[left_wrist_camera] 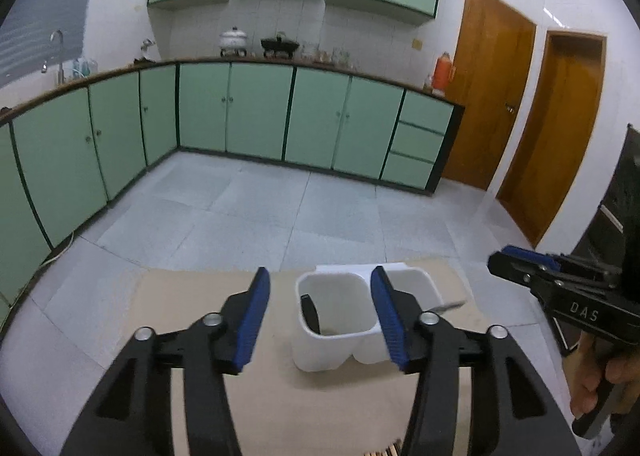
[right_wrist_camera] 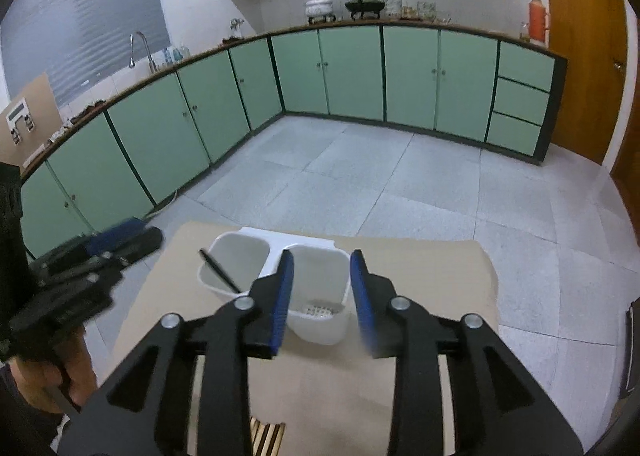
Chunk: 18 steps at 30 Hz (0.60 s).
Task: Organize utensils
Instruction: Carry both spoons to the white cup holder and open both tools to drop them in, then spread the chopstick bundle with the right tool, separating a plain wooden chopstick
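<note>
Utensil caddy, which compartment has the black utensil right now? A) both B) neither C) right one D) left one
D: the black utensil leans inside the left compartment of the white caddy; the right compartment shows only its slotted floor.

"DAS" on right tool (left_wrist_camera: pixel 520 261)

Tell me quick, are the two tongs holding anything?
Left tongs: open, holding nothing.
Right tongs: open, holding nothing.
</note>
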Motion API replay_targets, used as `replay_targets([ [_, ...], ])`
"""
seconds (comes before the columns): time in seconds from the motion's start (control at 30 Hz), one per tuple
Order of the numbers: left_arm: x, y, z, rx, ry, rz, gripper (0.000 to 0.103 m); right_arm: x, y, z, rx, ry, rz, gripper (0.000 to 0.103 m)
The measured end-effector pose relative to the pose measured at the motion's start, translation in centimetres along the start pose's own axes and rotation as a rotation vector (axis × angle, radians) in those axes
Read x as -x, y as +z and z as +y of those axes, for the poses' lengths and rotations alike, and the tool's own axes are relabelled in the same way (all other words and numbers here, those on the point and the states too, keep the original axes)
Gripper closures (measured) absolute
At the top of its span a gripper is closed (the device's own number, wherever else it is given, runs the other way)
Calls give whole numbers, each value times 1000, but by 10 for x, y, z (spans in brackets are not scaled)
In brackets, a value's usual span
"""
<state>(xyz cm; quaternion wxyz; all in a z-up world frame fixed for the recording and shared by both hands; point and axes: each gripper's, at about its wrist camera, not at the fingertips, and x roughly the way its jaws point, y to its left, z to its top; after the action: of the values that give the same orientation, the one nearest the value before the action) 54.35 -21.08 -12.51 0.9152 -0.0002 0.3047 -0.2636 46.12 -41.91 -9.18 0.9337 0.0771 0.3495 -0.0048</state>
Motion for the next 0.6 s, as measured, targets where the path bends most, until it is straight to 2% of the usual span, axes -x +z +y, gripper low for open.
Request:
replay_targets([
  [0.07,27,-3,4,-3,5,-19,40,21,-8,-2,-6,-4,-25,71],
  [0.13,55,-11,8,-7,16,-41,26,47,-26,-3,-6,-6,-50,69],
  [0.23,98,-35,14,-5,30,-78,11,88,-66,4,12,-28,-88,63],
  [0.37,143,-81,20,-1,38,-86,8,131,-137,19,53,-49,-114,58],
  [0.4,158,-101,20,5,42,-89,8,136,-151,22,61,-56,-119,56],
  [0.5,192,-148,18,6,66,-122,7,158,-220,40,95,-83,-151,48],
  [0.6,220,-193,16,33,75,-172,6,163,-277,56,121,-99,-144,47],
])
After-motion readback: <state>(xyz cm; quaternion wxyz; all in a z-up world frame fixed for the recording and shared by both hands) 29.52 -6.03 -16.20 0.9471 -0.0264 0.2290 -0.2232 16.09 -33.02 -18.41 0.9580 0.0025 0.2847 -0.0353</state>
